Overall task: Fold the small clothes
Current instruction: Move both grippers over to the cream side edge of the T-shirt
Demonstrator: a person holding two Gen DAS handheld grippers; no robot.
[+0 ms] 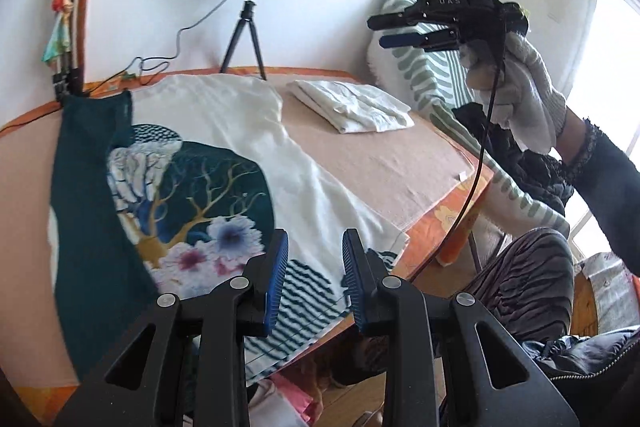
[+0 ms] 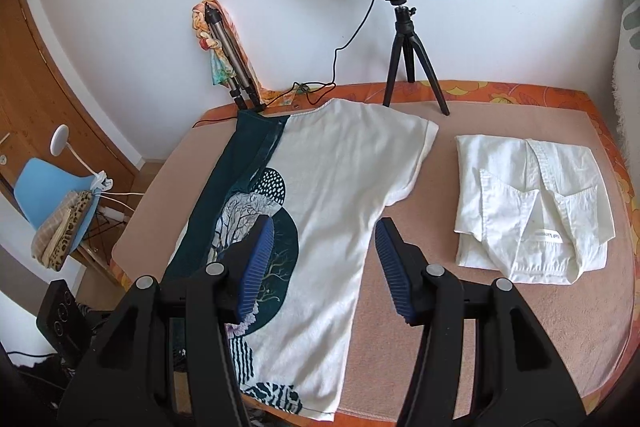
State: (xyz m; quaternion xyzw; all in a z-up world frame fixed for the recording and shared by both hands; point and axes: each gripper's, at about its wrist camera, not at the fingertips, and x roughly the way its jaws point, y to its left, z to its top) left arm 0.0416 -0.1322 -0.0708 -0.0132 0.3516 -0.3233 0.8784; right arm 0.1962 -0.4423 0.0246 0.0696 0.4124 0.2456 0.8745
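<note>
Your left claw (image 1: 314, 281) stands part open with nothing between its blue ribbed pads, low over the near hem of the white short-sleeved T-shirt with the dark teal side panel and the printed tree and flowers (image 1: 224, 163). From this claw the shirt runs straight ahead and away, its long axis hem-to-neck pointing toward the wall, with the teal panel off to the claw's left. That panel already lies turned in over the print, so I judge one side fold done.

Your right claw (image 2: 324, 267) is spread wider and also holds nothing. In the left view it is raised well above the table (image 2: 520, 327), clear of all cloth. Below and ahead of it lies the shirt's white half, and its unfolded sleeve (image 2: 416, 147) sits ahead and slightly right. So the right claw is the nearer one for that sleeve edge.

Further to its right, apart from the shirt, rests a folded white collared shirt (image 2: 532, 207).
</note>
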